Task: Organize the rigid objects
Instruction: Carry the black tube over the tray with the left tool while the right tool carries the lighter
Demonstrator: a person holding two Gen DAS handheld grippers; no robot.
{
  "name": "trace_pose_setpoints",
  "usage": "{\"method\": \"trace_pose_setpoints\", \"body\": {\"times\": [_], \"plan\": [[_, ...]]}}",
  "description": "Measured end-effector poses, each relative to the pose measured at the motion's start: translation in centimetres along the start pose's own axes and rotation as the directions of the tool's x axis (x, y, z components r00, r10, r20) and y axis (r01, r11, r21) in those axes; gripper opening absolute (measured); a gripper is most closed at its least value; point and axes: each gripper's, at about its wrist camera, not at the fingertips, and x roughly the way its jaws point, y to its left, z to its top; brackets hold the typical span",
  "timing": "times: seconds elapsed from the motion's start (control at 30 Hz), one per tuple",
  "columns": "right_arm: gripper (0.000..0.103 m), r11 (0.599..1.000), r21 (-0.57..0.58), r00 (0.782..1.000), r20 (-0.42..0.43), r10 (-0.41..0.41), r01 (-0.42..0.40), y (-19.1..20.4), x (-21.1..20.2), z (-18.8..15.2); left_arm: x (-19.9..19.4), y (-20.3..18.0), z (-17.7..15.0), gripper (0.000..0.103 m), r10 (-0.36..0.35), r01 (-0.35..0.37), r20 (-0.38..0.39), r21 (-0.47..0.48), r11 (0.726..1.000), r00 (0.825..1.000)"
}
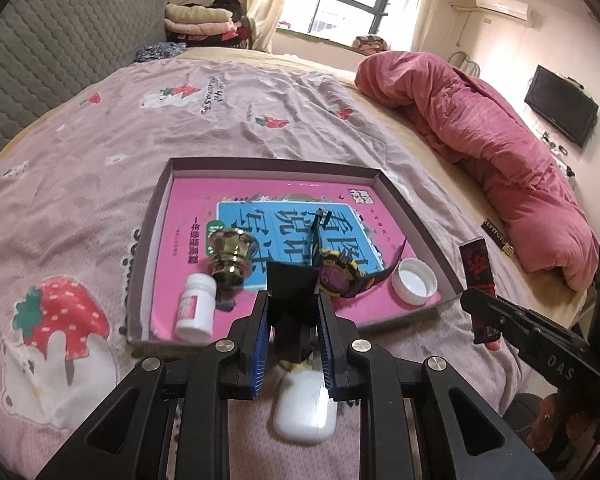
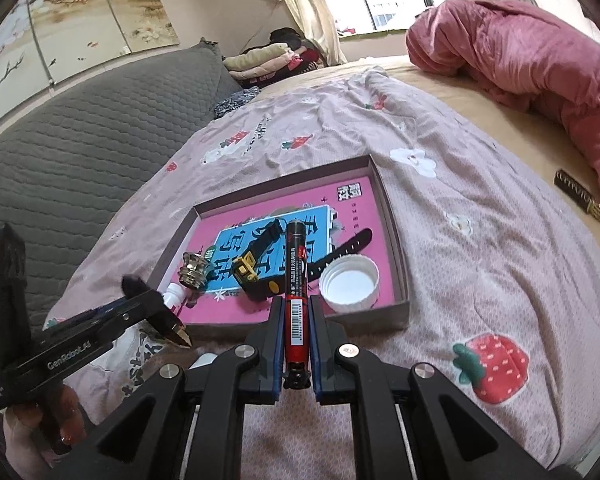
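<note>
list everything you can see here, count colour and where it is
box lid tray: 1, grey, pink-lined, on the bed
wristwatch: 1, black and yellow, in tray centre
bottle cap: 1, white, tray's near right corner
pill bottle: 1, white, lying in tray's near left
metal knob: 1, brass, in tray beside pill bottle
earbud case: 1, white, on bedsheet below left gripper
lighter: 1, red and black, in right gripper
black object: 1, gold-tipped, in left gripper
quilt: 1, pink, bed's right
left gripper: jaws shut on black object
right gripper: jaws shut on lighter
</note>
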Motion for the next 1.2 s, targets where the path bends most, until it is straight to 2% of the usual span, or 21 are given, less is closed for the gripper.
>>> {"method": "trace_pose_setpoints", "body": {"times": [0.23, 0.7, 1.2], "plan": [[0.011, 1.0, -0.001, 1.0, 0.007, -0.019, 0.019, -0.3, 0.4, 0.0, 2.2, -0.5, 1.3, 0.022, 0.041, -0.041, 0.005, 0.029, 0.999, 0.999], [0.011, 0.997, -0.003, 0.997, 0.005, -0.08, 0.08, -1.1, 1.5, 1.0, 5.9, 0.4, 1.3, 0.022, -0.004, 0.004, -0.036, -0.006, 1.0, 0.999], [0.011, 0.985, -0.076, 0.986, -0.035, -0.16, 0.157, -0.3, 4.2, 2.4, 7.8, 1.6, 1.6, 0.022, -0.03, 0.031, -0.042, 0.003, 1.0, 0.999]]}}
